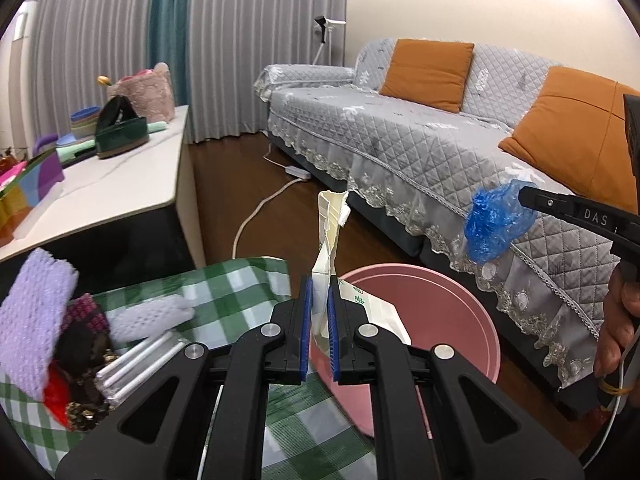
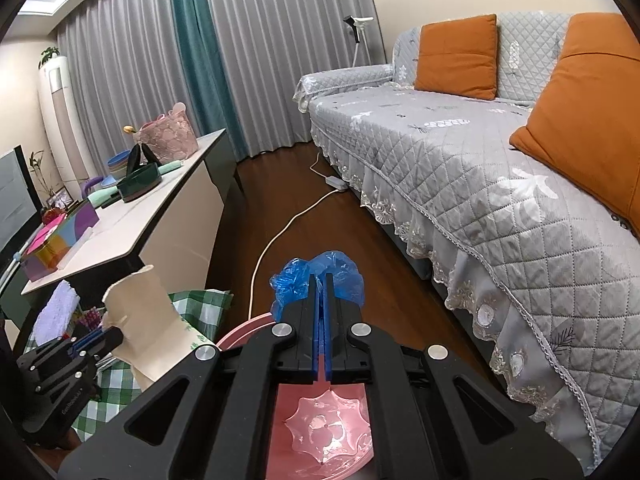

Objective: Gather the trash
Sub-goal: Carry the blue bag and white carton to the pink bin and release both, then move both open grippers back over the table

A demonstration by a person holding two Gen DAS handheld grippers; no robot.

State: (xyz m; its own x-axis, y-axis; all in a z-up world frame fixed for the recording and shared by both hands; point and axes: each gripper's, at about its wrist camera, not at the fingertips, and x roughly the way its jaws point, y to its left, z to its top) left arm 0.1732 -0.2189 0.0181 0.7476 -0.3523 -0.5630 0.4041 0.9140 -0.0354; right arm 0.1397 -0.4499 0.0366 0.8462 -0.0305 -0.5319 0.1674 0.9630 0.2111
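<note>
My left gripper is shut on a crumpled cream paper carton with green print, held upright over the near rim of a pink bin. In the right wrist view the same carton shows at lower left, pinched by the left gripper. My right gripper is shut on a scrunched blue plastic bag, above the pink bin. The left wrist view has that blue bag at right, hanging from the right gripper in front of the sofa skirt.
A green checked cloth carries purple sponges, white straws and dark scraps. A white table with boxes and bowls stands left. The grey sofa with orange cushions fills the right. A white cable crosses the wooden floor.
</note>
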